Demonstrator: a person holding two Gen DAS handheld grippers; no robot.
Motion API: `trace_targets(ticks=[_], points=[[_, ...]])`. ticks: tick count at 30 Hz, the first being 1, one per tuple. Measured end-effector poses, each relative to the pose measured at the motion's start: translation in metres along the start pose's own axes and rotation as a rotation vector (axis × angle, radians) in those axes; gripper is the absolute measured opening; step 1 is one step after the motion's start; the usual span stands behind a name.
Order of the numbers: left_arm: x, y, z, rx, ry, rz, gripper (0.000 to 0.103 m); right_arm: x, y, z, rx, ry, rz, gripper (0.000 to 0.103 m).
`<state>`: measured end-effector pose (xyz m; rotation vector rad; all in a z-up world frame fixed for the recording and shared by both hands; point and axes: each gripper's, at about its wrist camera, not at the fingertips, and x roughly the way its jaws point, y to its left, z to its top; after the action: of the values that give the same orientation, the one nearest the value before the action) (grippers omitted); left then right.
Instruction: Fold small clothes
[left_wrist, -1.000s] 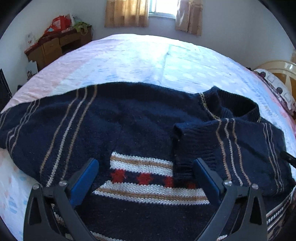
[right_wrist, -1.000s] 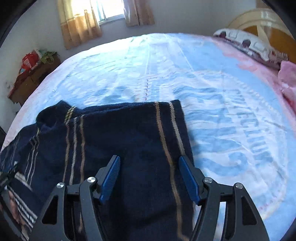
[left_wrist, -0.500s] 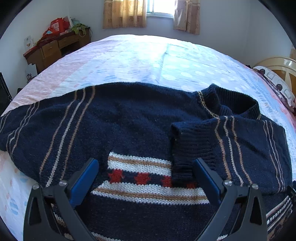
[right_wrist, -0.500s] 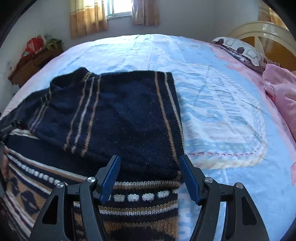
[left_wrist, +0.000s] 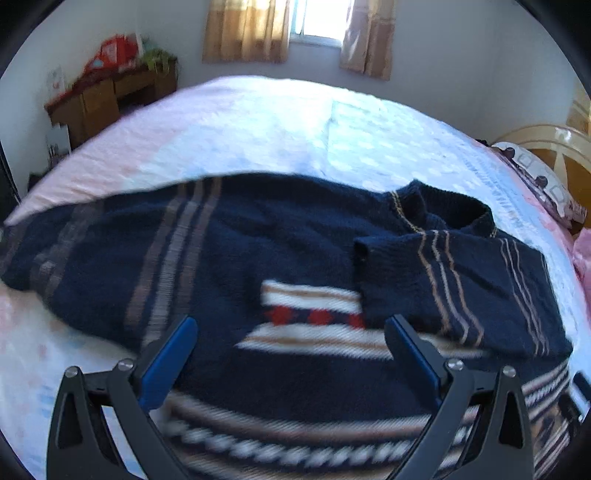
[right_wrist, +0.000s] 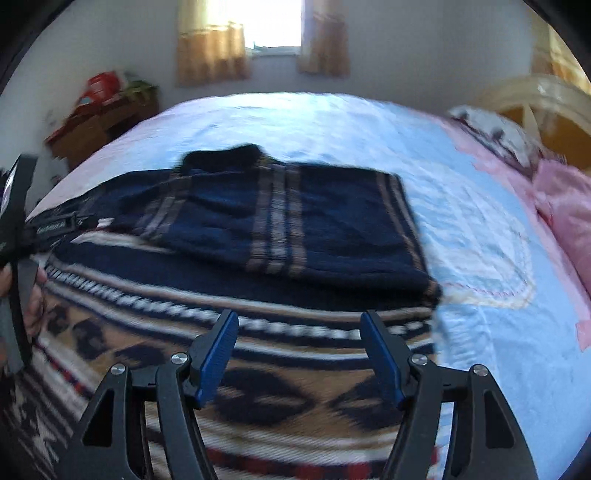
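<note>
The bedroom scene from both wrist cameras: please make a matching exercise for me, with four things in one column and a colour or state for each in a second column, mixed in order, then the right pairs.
Things:
1. sweater
2. folded sleeve
3. curtains
4. right gripper

Colour or state:
A. tan, hanging on both sides of the window
B. open, nothing between the pads
C. navy with pale stripes, spread on the bed
D. laid across the sweater's chest

Pairs: 1-C, 2-D, 3-A, 4-B
</note>
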<state>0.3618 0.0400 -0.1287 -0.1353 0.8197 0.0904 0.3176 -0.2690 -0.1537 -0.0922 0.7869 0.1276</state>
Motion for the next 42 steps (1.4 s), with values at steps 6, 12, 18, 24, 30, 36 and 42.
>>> trace_targets(ticks=[6, 12, 18, 24, 30, 36, 42], points=[[-0.030, 0.074, -0.005, -0.027, -0.055, 0.115, 0.103, -0.021, 0.048, -0.008, -0.176, -0.101, -0.001, 0.069], [-0.045, 0.176, 0.002, -0.144, -0.072, 0.279, 0.103, -0.029, 0.072, -0.016, -0.298, -0.170, -0.014, 0.069], [-0.049, 0.280, 0.009, -0.329, -0.071, 0.434, 0.102, -0.018, 0.073, -0.020, -0.298, -0.116, 0.016, 0.069], [-0.037, 0.364, 0.010, -0.588, -0.046, 0.371, 0.086, -0.005, 0.053, -0.020, -0.191, -0.060, 0.033, 0.069], [-0.015, 0.378, 0.012, -0.681, -0.046, 0.299, 0.079, 0.006, 0.038, -0.020, -0.111, -0.018, 0.038, 0.069], [0.000, 0.375, 0.027, -0.637, -0.050, 0.287, 0.055, 0.010, 0.036, -0.022, -0.101, -0.006, 0.035, 0.069], [-0.002, 0.380, 0.030, -0.668, -0.089, 0.224, 0.008, 0.012, 0.033, -0.022, -0.089, 0.006, 0.037, 0.069]])
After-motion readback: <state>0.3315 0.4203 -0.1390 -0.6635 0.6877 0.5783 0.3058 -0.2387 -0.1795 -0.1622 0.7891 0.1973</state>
